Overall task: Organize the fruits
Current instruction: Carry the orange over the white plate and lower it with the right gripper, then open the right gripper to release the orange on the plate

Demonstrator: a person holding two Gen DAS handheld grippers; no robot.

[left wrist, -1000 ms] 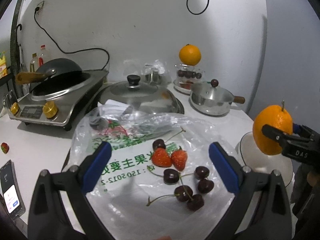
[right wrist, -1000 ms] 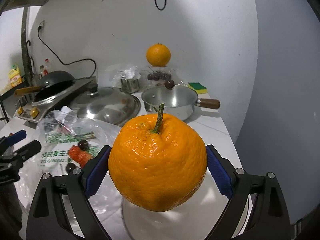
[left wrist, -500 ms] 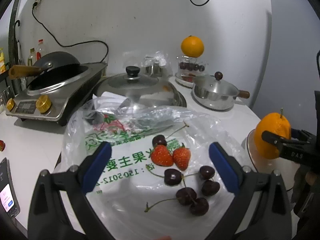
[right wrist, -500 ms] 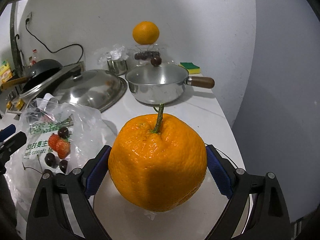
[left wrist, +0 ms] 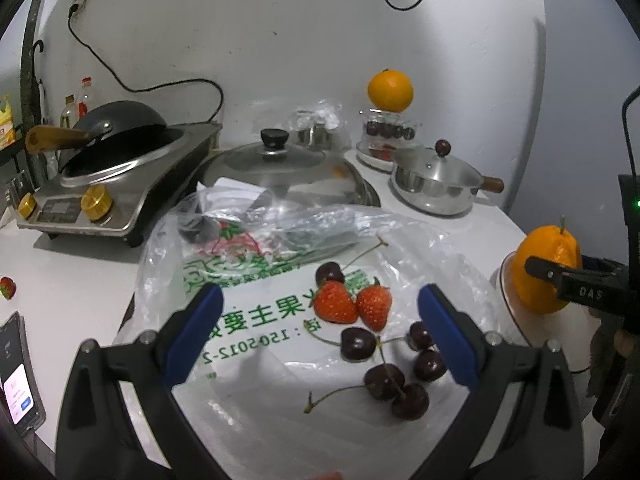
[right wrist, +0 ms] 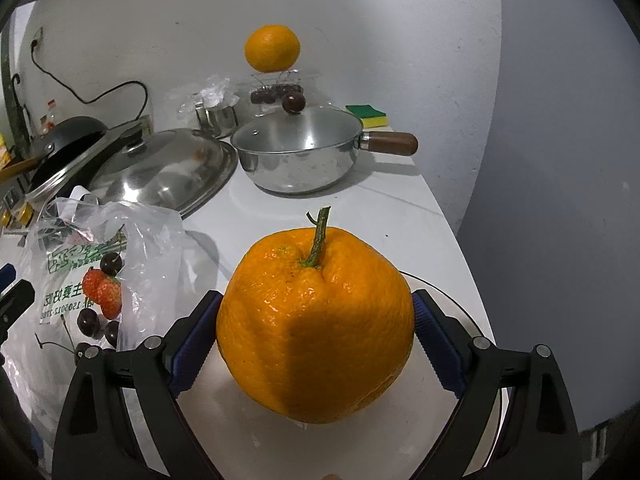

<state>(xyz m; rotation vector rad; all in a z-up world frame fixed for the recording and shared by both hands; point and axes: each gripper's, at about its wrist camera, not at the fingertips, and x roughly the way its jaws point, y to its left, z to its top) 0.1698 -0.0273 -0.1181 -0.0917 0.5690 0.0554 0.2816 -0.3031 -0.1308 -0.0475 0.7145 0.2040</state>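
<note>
Right wrist: orange [right wrist: 316, 328] stem-up in tongs [right wrist: 316, 344].

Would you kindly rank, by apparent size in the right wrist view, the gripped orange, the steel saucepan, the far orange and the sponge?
1. Gripped orange, though nearness to the camera inflates it.
2. Steel saucepan.
3. Far orange and sponge look alike; I would not rank them.
</note>
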